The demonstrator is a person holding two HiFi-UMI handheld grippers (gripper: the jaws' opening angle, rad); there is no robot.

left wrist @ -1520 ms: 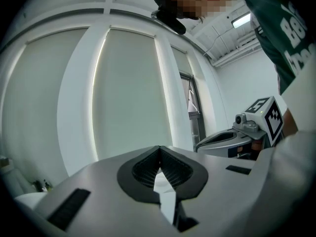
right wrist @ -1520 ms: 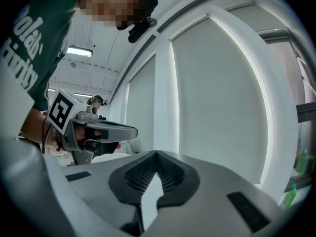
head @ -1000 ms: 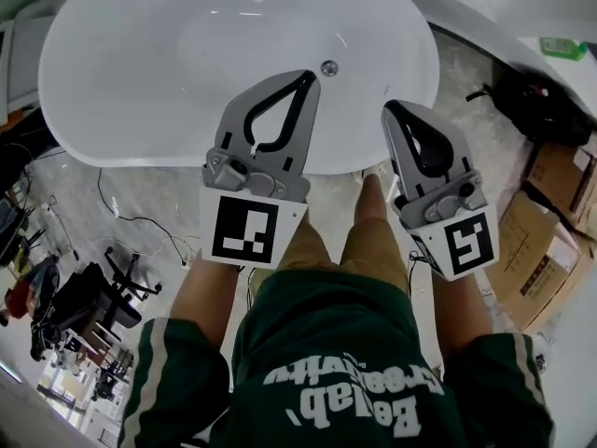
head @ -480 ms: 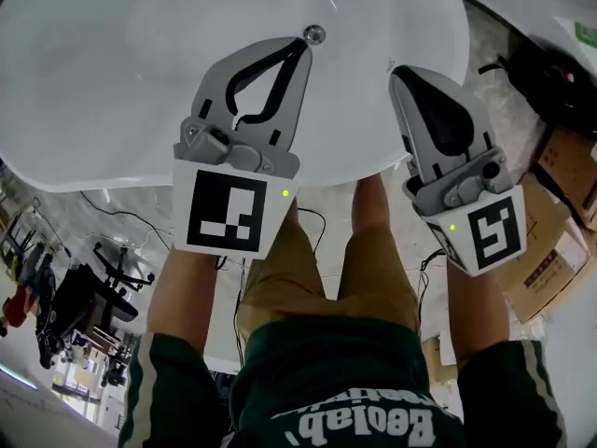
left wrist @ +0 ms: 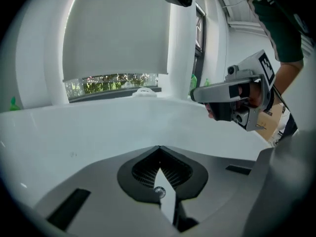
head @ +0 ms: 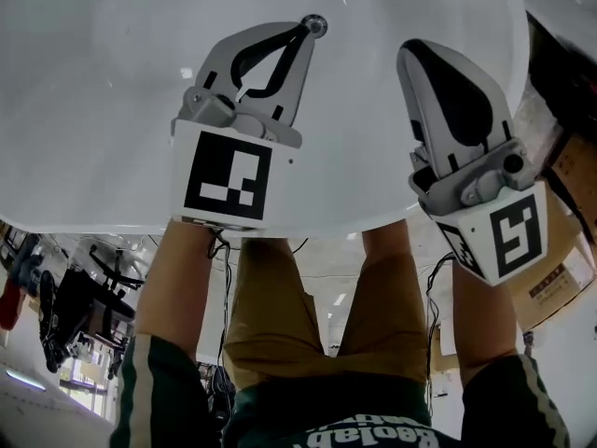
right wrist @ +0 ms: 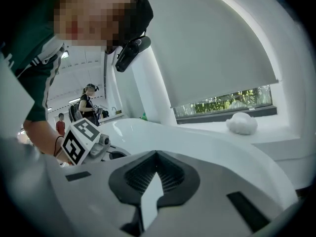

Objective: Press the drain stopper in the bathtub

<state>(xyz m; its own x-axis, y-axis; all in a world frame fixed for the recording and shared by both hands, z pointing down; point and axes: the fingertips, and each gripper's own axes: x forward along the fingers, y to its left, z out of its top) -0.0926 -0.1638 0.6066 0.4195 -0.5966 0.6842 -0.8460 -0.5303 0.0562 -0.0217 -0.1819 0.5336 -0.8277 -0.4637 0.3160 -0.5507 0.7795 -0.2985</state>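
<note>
The white bathtub (head: 112,110) fills the top of the head view. Its round chrome drain stopper (head: 316,24) lies on the tub floor. My left gripper (head: 303,29) is shut, and its tip sits right at the stopper's near-left edge; I cannot tell whether they touch. In the left gripper view the stopper (left wrist: 159,191) shows through the slit behind the closed tips of the left gripper (left wrist: 159,147). My right gripper (head: 411,49) is shut and empty, and hovers over the tub to the right of the stopper. The right gripper view shows the right gripper (right wrist: 157,153) with its tips together.
Cardboard boxes (head: 571,278) stand on the floor at the right. An office chair (head: 65,315) and cables (head: 222,248) are on the floor at the left, beyond the tub's near rim (head: 280,224). A white lump (right wrist: 242,123) rests on the window sill. People (right wrist: 89,103) stand far behind.
Both grippers have moved forward over the tub. The left gripper's tip has come up to the drain stopper. The tub now looks larger and closer.
</note>
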